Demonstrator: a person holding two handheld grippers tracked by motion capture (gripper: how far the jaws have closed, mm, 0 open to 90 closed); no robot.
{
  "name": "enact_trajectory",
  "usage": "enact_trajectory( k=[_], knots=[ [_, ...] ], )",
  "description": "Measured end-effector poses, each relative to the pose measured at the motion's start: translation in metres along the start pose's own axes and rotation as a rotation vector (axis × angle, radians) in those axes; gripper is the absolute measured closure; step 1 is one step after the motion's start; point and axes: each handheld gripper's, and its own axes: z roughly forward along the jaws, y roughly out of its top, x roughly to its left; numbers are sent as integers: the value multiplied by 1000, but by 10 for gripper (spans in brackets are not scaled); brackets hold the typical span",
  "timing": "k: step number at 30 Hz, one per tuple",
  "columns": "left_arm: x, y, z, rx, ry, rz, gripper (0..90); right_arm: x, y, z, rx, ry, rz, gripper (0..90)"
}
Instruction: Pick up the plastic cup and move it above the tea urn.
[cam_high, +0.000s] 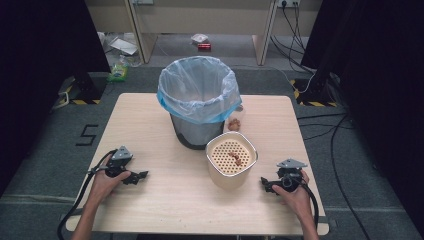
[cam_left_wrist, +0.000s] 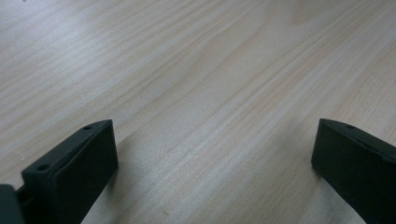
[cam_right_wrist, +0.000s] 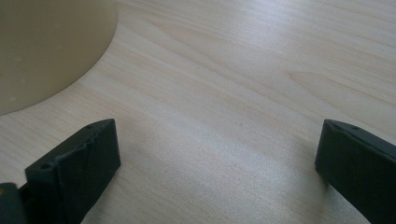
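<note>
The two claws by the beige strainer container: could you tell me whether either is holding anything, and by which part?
Nothing is held. The left claw and the right claw both stand open over the bare table, with nothing between their jaws.

Both grippers rest low, jaws spread wide with nothing between them.

In the high view the left gripper (cam_high: 141, 176) sits at lower left, held by the left hand (cam_high: 109, 181), pointing toward frame centre; the right gripper (cam_high: 264, 184) sits at lower right in the right hand (cam_high: 294, 194), pointing left toward centre.
</note>
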Motion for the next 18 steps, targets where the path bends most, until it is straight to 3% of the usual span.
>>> enact_trajectory(
  k=[8, 11, 14, 16, 18],
  knots=[
    [0, 0, 0, 0, 0, 0, 0, -2, 0, -1, -9, -7, 9, 52],
    [0, 0, 0, 0, 0, 0, 0, -3, 0, -5, -25, 2, -1, 212],
    [0, 0, 0, 0, 0, 0, 0, -4, 1, -6, -46, -11, 12, 153],
    [0, 0, 0, 0, 0, 0, 0, -6, 2, -8, -56, -7, 7, 207],
    [0, 0, 0, 0, 0, 1, 0, -7, 3, -11, -78, -16, 9, 186]
  ],
)
